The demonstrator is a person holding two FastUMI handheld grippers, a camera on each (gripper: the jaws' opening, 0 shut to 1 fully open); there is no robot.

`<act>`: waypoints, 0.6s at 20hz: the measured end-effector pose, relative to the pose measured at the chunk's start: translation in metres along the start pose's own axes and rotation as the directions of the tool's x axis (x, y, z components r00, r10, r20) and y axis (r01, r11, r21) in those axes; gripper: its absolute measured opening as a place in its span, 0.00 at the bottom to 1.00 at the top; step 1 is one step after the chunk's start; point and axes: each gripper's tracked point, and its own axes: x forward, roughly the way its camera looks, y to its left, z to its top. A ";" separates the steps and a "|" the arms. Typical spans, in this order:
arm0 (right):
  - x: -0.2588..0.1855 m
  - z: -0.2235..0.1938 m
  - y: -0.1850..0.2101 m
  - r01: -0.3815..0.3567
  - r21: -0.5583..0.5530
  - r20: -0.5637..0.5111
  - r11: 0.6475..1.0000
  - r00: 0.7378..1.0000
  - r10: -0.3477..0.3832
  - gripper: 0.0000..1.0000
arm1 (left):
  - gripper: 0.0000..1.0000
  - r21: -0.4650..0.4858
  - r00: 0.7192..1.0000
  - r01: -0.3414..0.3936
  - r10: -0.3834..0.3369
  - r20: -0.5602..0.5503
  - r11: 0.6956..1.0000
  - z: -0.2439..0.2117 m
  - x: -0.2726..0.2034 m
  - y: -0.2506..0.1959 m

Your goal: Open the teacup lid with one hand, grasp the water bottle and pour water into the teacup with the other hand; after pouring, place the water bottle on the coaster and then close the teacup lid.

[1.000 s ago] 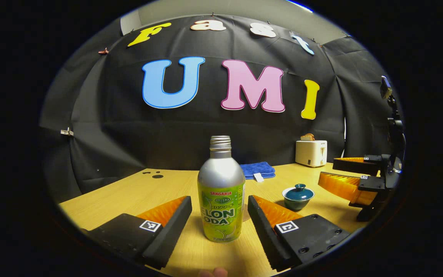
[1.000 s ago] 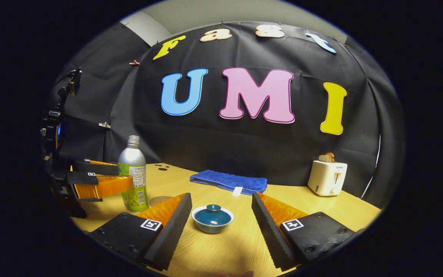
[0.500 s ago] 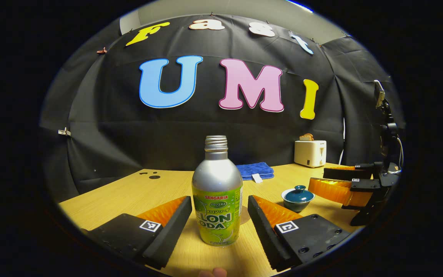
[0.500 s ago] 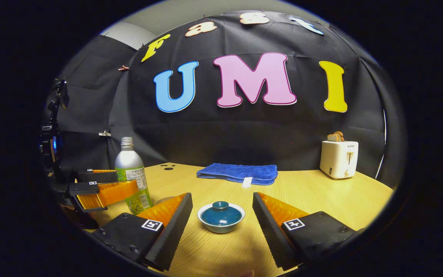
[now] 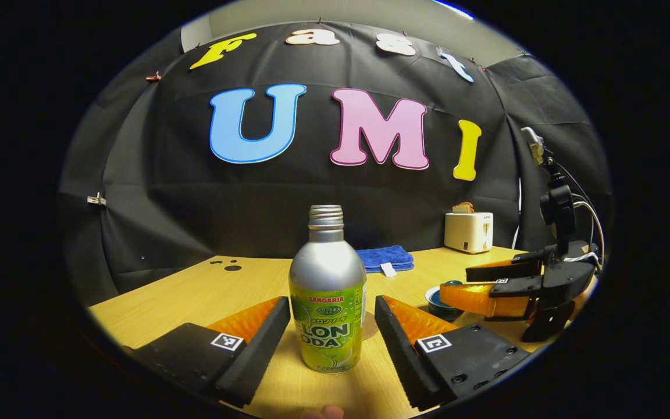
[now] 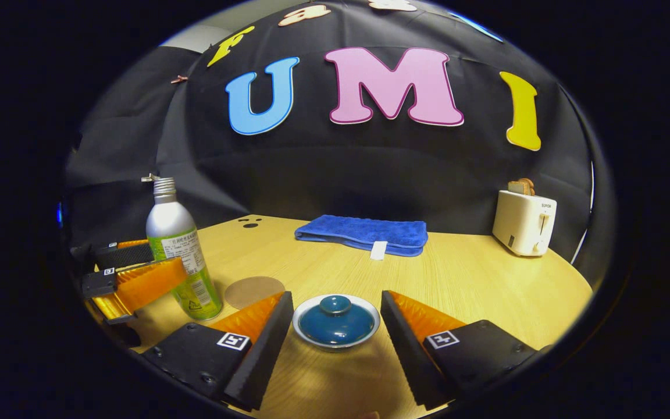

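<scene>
A silver bottle (image 5: 327, 302) with a green label and no cap stands upright between the fingers of my left gripper (image 5: 332, 305), which is open and not touching it. The blue lidded teacup (image 6: 335, 320) sits on the table between the fingers of my right gripper (image 6: 336, 298), which is also open, with gaps on both sides. In the left gripper view the right gripper (image 5: 457, 283) hangs over the teacup (image 5: 435, 298) and hides most of it. A round brown coaster (image 6: 253, 291) lies between the bottle (image 6: 177, 250) and the cup.
A folded blue towel (image 6: 364, 233) lies at the back of the wooden table (image 6: 474, 279). A white toaster (image 6: 524, 224) with bread stands at the back right. The black cloth wall closes off the far side.
My right gripper has come forward and tilted down, so the teacup now sits between its fingers. The left gripper has barely moved around the bottle.
</scene>
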 end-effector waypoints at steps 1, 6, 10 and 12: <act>0.000 0.000 0.000 0.000 0.001 -0.002 1.000 1.000 0.000 0.91 | 0.93 0.000 1.000 0.000 0.000 0.000 1.000 0.001 0.000 0.000; 0.008 -0.003 -0.001 -0.006 0.020 -0.028 1.000 1.000 0.007 0.77 | 0.93 0.000 1.000 0.000 0.000 0.001 1.000 -0.001 0.001 -0.001; 0.011 0.001 0.001 -0.019 0.009 -0.011 1.000 1.000 0.019 0.45 | 0.93 0.000 1.000 0.005 -0.005 0.001 1.000 0.000 0.001 -0.001; 0.011 0.000 0.001 -0.014 0.000 -0.015 1.000 1.000 0.014 0.33 | 0.93 0.000 1.000 0.005 -0.005 0.001 1.000 -0.001 0.001 -0.001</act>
